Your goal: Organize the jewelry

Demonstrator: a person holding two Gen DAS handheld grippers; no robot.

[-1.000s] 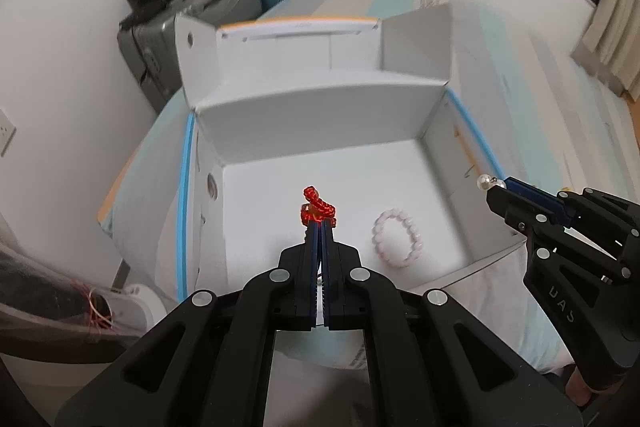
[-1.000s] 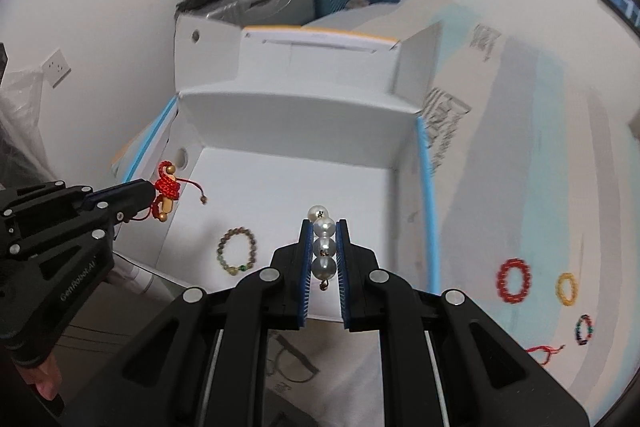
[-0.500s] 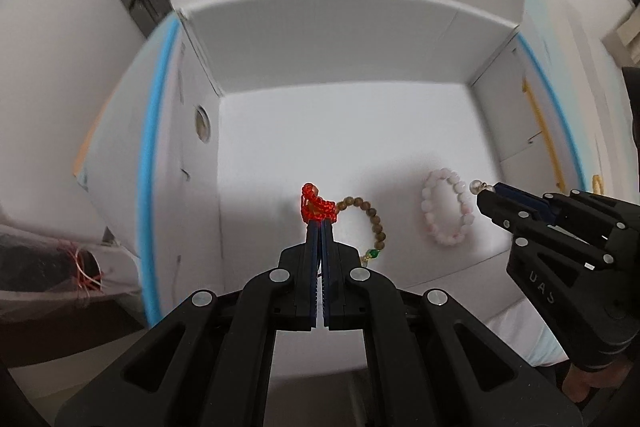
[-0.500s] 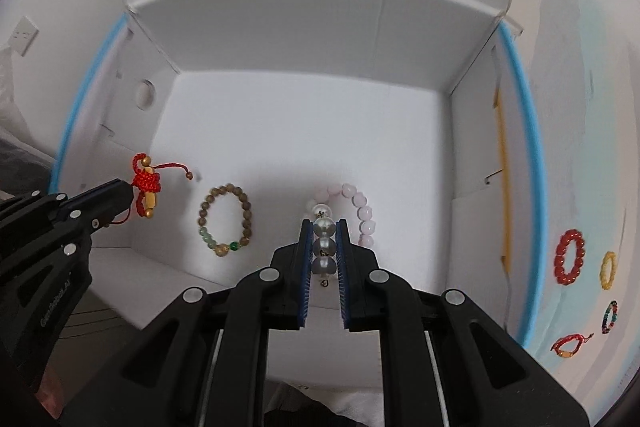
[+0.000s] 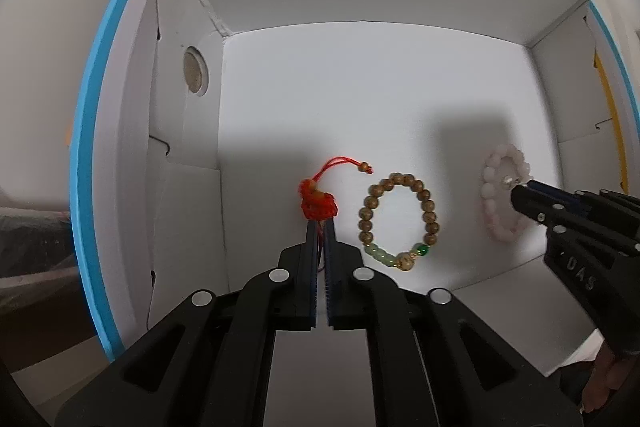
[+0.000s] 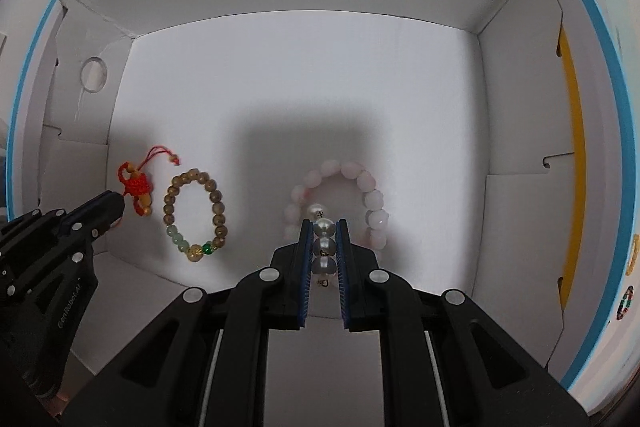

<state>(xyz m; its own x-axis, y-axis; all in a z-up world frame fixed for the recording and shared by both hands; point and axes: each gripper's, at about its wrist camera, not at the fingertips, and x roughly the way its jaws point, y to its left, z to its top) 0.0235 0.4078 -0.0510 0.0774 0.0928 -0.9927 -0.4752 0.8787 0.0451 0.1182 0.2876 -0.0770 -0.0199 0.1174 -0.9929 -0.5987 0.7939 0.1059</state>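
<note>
Through my left wrist camera, my left gripper [image 5: 319, 227] has its jaws pinched on the red knotted cord [image 5: 318, 201], held low inside the white box [image 5: 360, 99] just beside the brown bead bracelet [image 5: 400, 219], so I judge it is placed for a gentle drop. Through my right wrist camera, my right gripper [image 6: 323, 231] clamps a short pearl strand [image 6: 323, 243] directly over the pink bracelet [image 6: 360, 195] lying on the box floor; letting go here may pile them together.
</note>
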